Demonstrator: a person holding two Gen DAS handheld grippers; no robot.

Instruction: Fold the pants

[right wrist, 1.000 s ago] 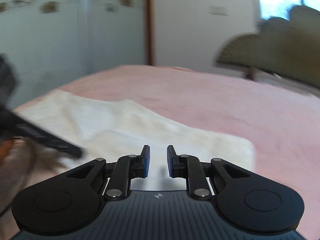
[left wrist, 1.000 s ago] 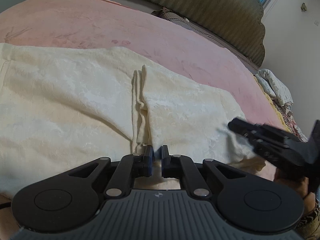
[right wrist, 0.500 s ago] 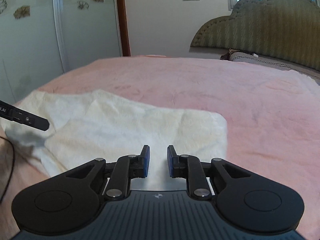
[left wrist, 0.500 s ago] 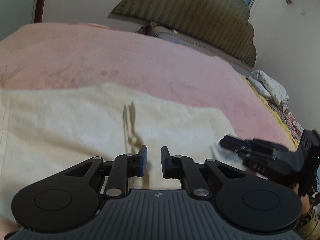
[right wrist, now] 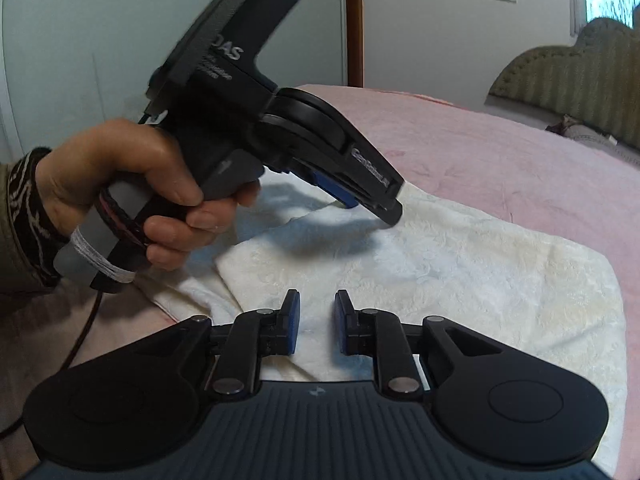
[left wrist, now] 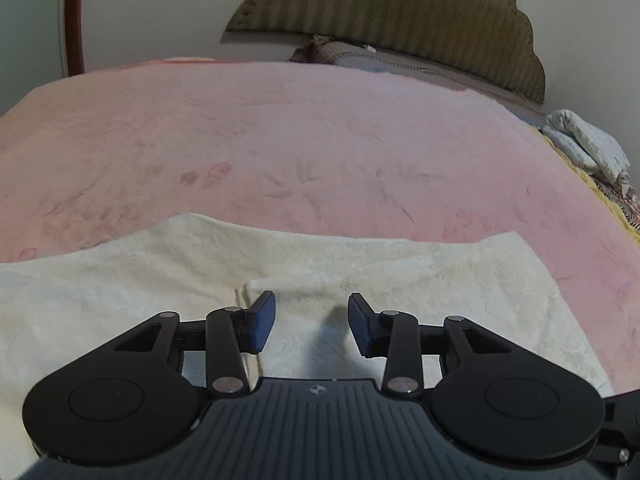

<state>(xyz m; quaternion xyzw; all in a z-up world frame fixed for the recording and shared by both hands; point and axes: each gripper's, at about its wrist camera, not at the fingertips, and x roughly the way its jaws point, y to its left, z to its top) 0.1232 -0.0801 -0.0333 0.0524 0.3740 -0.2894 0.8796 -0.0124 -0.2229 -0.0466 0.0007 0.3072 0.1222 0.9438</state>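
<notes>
The cream pants (left wrist: 420,280) lie flat on the pink bed (left wrist: 300,140), along its near edge, with one layer folded over another so that a fold edge runs across the cloth in the left wrist view. In the right wrist view the pants (right wrist: 460,264) reach from the near edge toward the middle of the bed (right wrist: 520,152), their far right corner squared off.

The left gripper (left wrist: 311,322) hovers just above the folded layer with its jaws spread wide and nothing between them. Seen from the right wrist, the left gripper (right wrist: 376,204) points down at the pants, its tip near or touching the cloth; which one cannot be told. A hand (right wrist: 132,184) holds its handle.

The right gripper (right wrist: 317,322) sits low over the near edge of the pants, jaws parted and gripping nothing.

A padded headboard (left wrist: 400,12) stands at the far end of the bed.
</notes>
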